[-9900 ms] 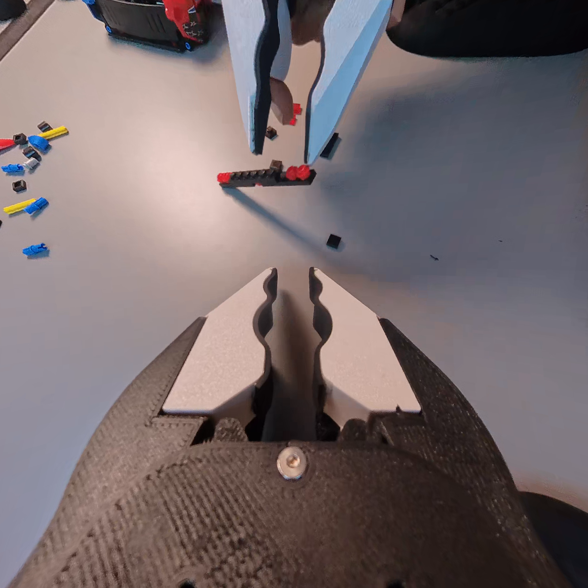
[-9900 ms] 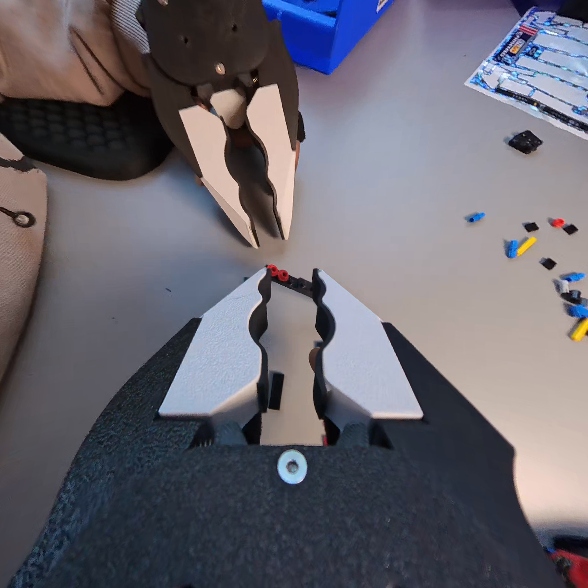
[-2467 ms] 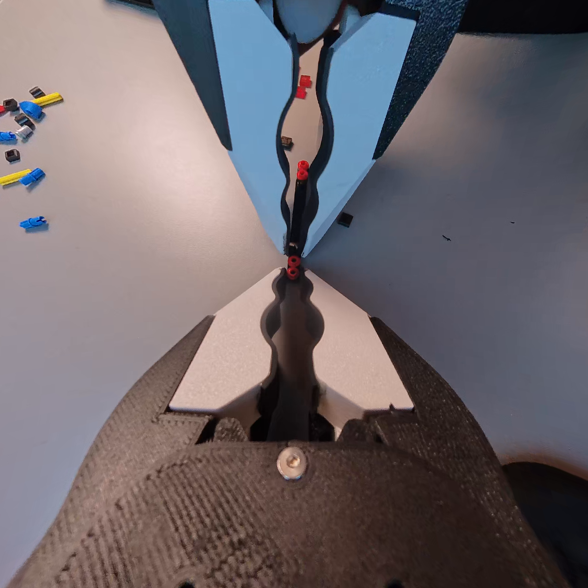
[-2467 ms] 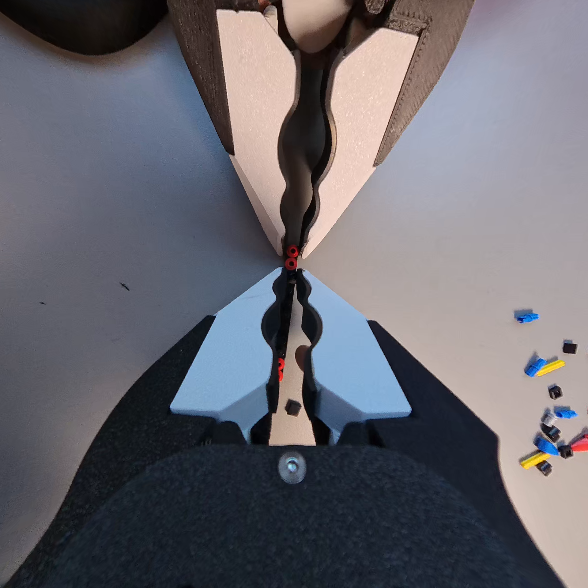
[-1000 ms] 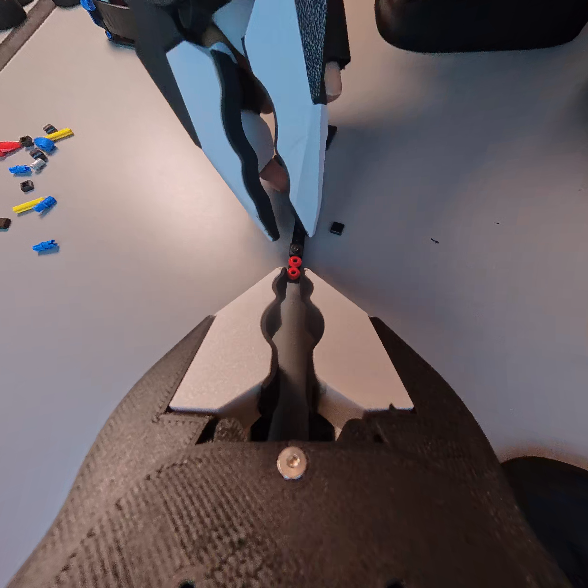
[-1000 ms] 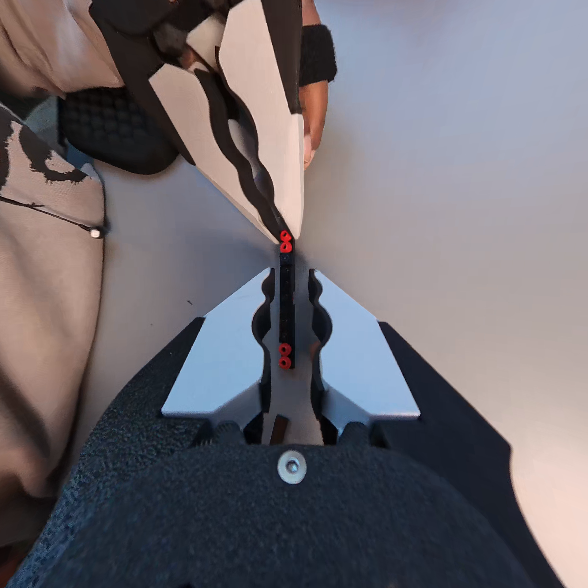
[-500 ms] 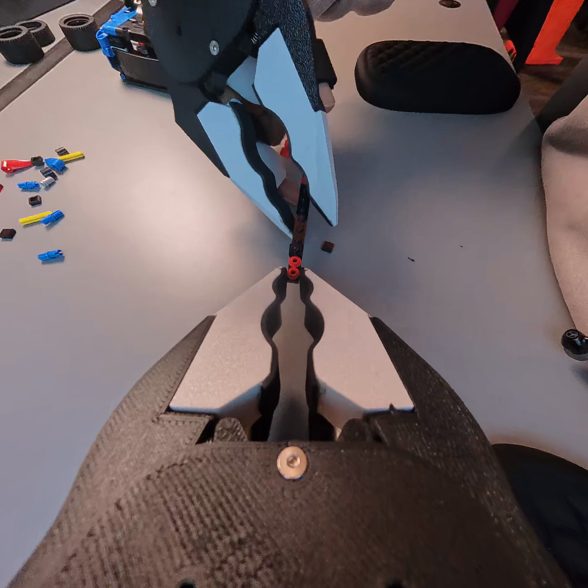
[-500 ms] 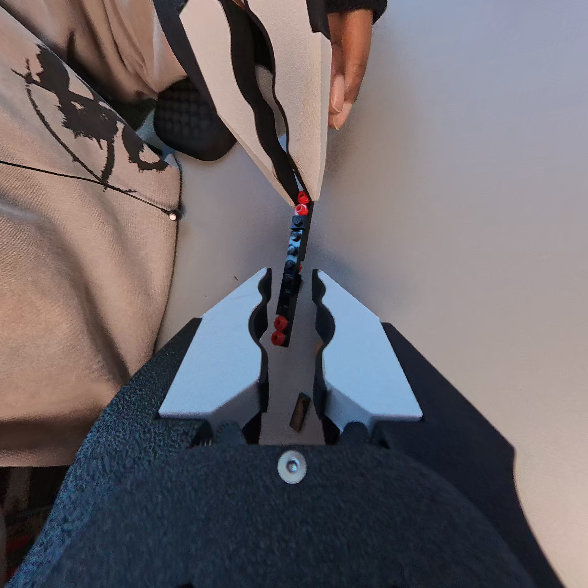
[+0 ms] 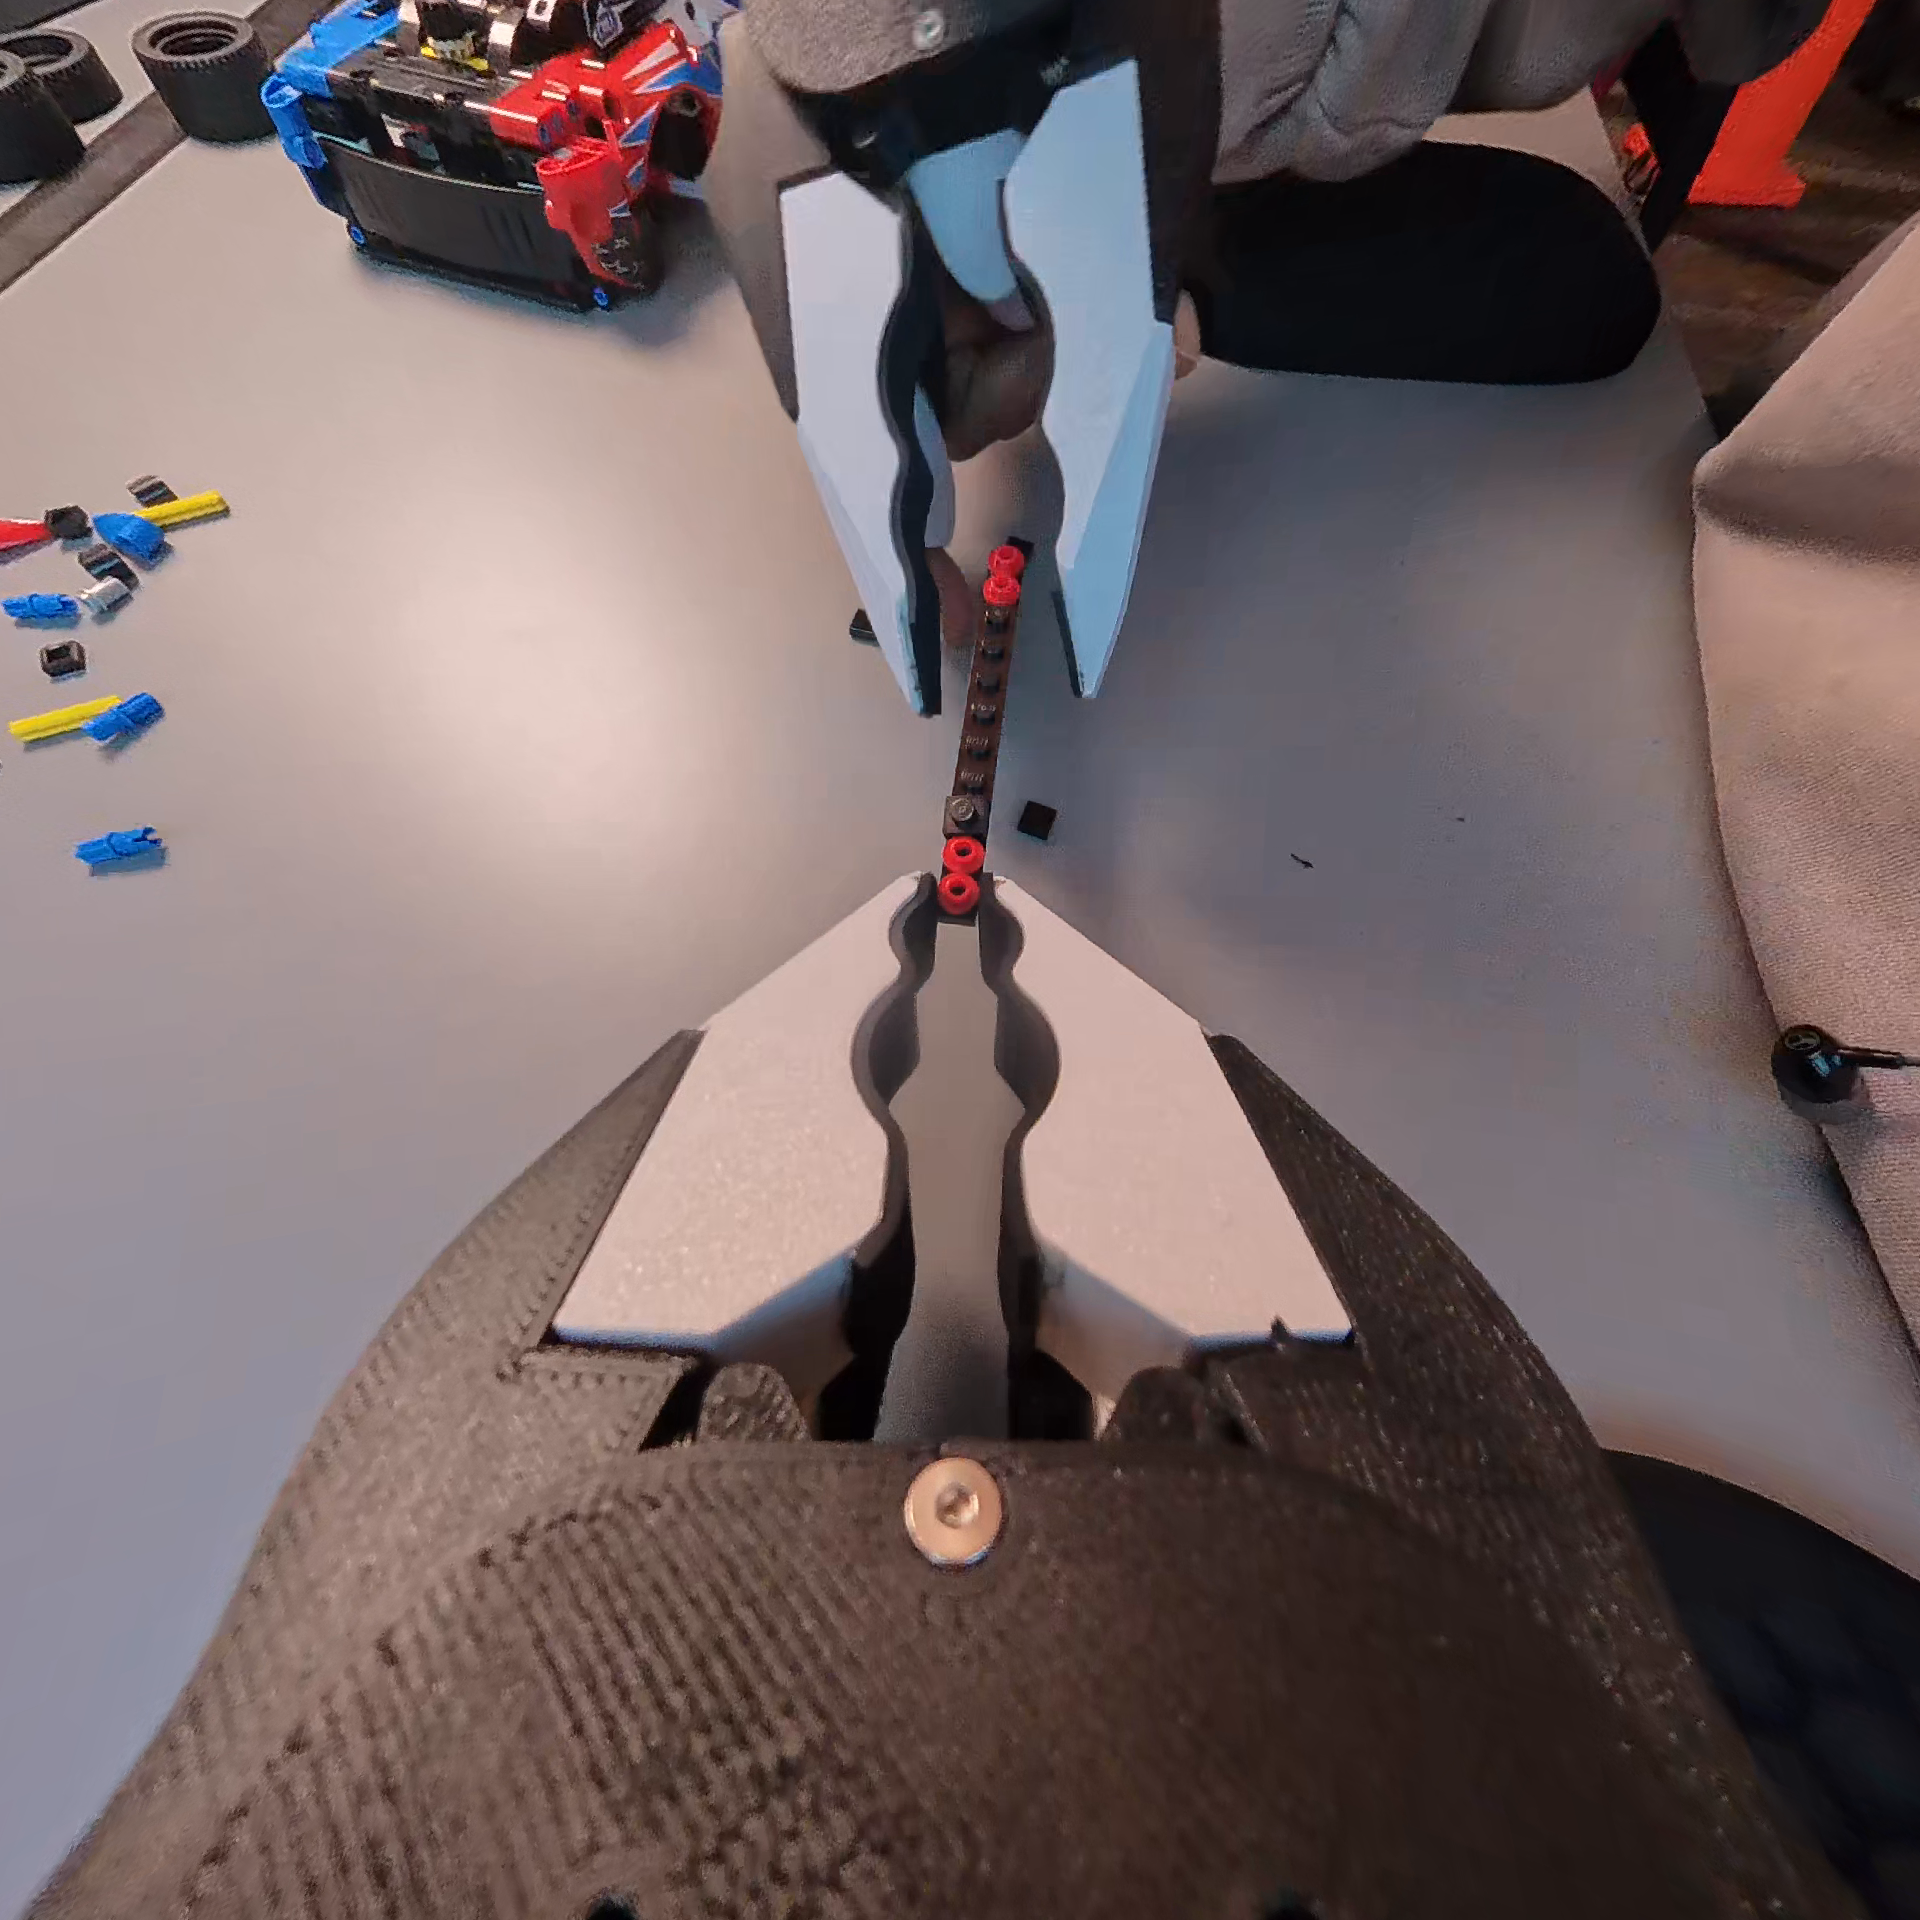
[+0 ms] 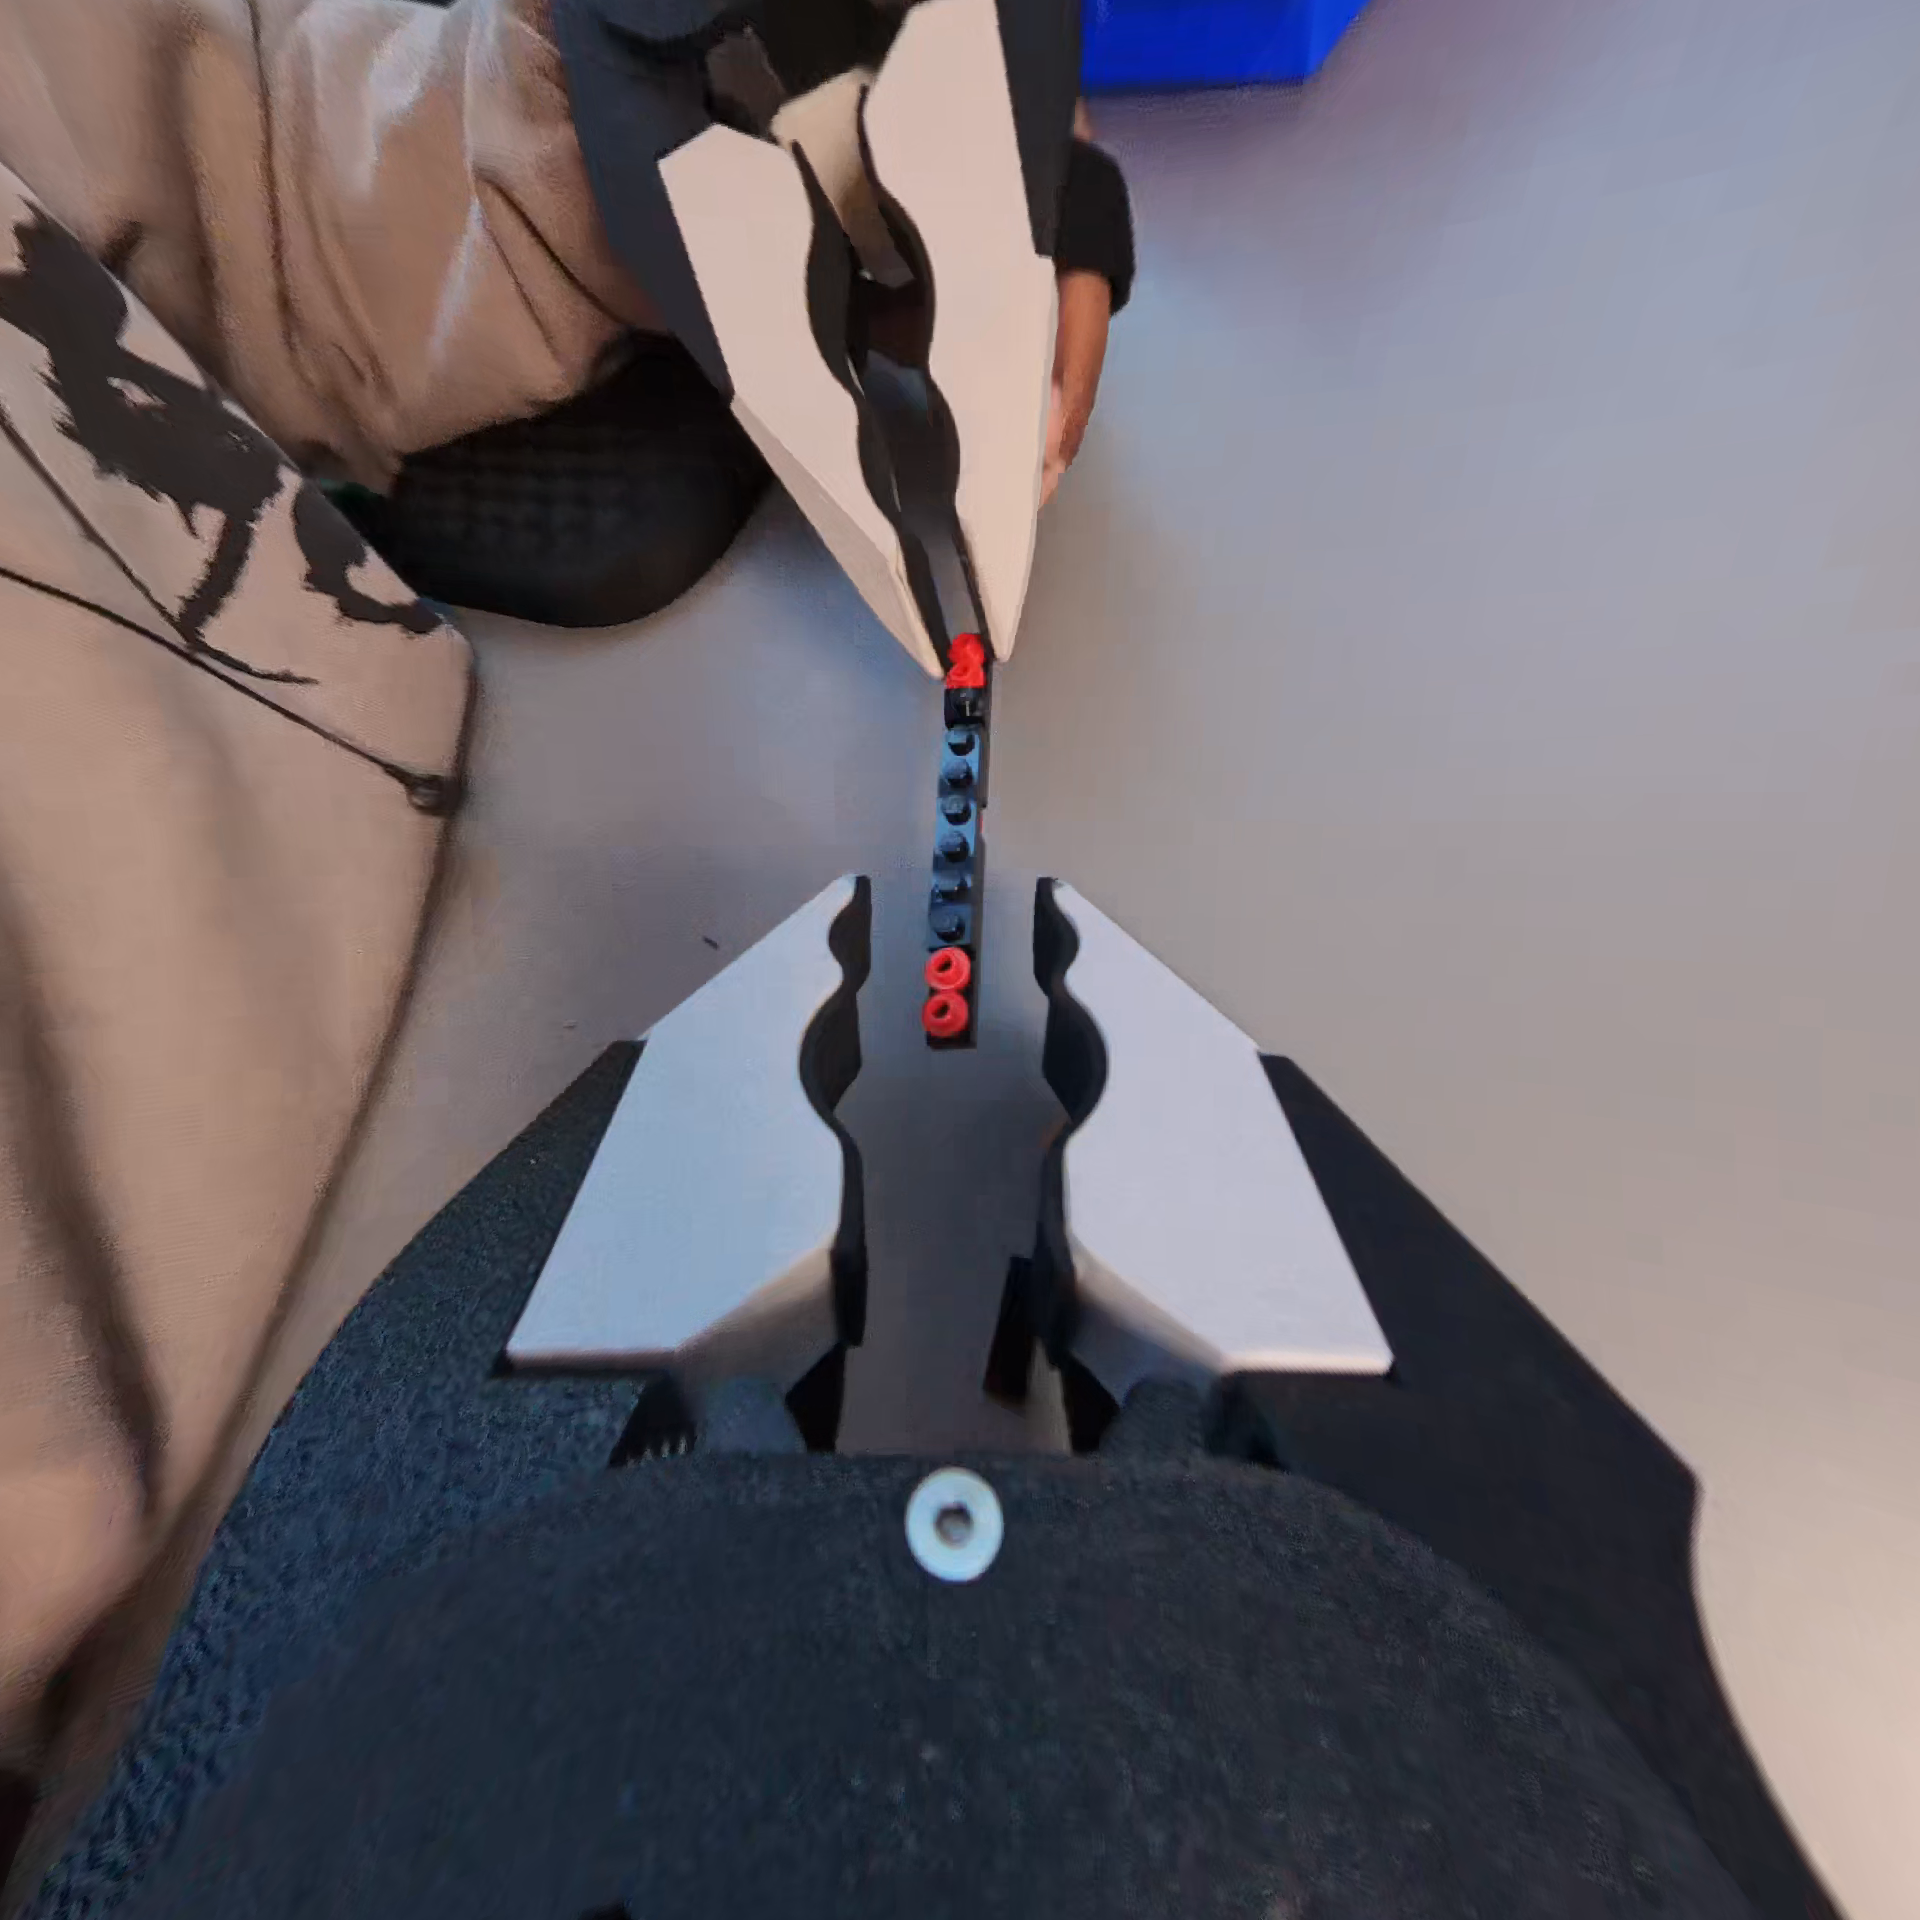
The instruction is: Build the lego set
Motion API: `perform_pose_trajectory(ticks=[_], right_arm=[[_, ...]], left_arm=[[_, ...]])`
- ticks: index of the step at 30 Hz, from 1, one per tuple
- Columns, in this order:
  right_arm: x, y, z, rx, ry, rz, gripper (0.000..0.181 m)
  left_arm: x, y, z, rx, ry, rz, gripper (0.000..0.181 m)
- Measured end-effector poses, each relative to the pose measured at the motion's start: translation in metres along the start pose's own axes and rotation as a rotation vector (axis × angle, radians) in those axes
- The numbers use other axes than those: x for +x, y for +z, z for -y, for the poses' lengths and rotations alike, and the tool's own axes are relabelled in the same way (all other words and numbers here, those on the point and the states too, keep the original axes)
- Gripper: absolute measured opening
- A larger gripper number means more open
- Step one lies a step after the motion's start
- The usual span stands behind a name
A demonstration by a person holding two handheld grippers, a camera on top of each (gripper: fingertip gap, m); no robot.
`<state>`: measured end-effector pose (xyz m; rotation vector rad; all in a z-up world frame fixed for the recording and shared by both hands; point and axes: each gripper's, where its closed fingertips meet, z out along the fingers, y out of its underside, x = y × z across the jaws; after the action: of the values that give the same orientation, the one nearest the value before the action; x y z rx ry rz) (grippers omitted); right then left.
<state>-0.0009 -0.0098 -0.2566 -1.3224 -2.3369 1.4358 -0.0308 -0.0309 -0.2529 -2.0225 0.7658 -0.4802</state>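
Left gripper (image 9: 957,885) fingers are nearly closed and pinch the near end of the black lego strip (image 9: 979,727), right at the pair of red round studs (image 9: 960,873). The strip is a long, narrow, 1-stud-wide plate, held above the grey worktop (image 9: 520,727) and pointing away from the left gripper toward the right gripper (image 9: 1003,686).

In the right wrist view, the strip (image 10: 958,842) runs from the left gripper's tips (image 10: 966,649) to between the right gripper's (image 10: 948,883) own fingers. Those fingers are spread, with a clear gap on either side of the strip; neither touches it. A second pair of red studs (image 10: 948,989) sits on that free end. A small black 1-stud piece (image 9: 965,809) sits on the strip just beyond the red pair at the pinched end.

On the worktop: a small black square piece (image 9: 1036,820) just right of the strip, and another black piece (image 9: 862,624) beside the right gripper's finger. Loose blue, yellow, black and red pieces (image 9: 99,613) lie well off to the left. A partly built red, blue and black lego car (image 9: 499,135) stands at the far left, with black tyres (image 9: 197,68) next to it. A black padded rest (image 9: 1423,270) lies at the far side. A blue bin (image 10: 1216,36) shows at the top edge of the right wrist view. A person's beige sleeve (image 10: 208,727) fills the left of that view.
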Motion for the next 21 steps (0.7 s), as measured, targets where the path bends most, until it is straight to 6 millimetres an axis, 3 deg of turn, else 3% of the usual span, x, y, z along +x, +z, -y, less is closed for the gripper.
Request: perform_pose_trajectory(ticks=[6,21], right_arm=[[-0.006,-0.010,0.015,0.171,-0.290,-0.279,0.019],[-0.017,-0.031,0.025,0.294,-0.320,-0.334,0.006]], left_arm=[[0.000,-0.003,0.010,-0.003,0.009,0.012,0.005],[0.009,-0.006,0.039,0.035,0.060,0.023,0.005]])
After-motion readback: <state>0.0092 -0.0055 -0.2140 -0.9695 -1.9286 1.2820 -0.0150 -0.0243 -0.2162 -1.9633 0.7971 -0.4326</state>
